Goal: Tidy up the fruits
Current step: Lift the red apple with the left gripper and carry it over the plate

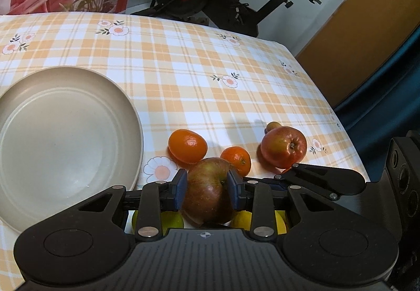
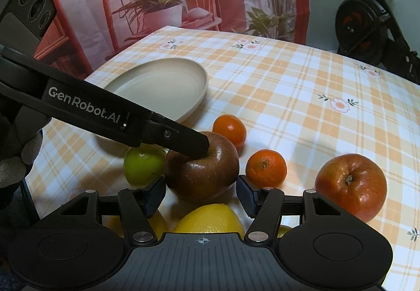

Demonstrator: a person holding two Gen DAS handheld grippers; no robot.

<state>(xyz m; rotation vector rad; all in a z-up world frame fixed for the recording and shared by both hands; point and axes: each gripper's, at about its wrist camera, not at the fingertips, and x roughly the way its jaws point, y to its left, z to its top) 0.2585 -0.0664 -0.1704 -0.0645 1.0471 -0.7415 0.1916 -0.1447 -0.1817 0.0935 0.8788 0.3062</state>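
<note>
Fruits lie scattered on a checked tablecloth (image 1: 199, 75) near a beige plate (image 1: 65, 133), which holds none of them. A dark red apple (image 1: 207, 194) sits between the blue pads of the left gripper (image 1: 207, 190), whose fingers pinch it on both sides; from the right wrist view the same apple (image 2: 202, 173) shows one finger of that gripper (image 2: 183, 141) pressed across its top near the stem. Beyond the left fingers lie a large orange (image 1: 187, 145) and a smaller orange (image 1: 236, 159), with a second red apple (image 1: 284, 146) off to their right. The right gripper (image 2: 200, 195) hovers with its fingers spread, just this side of the held apple and touching nothing. A green lime (image 2: 143, 166) rests left of those fingers, a yellow lemon (image 2: 210, 218) lies under them, and a gloved hand (image 2: 15, 157) shows at the left edge.
</note>
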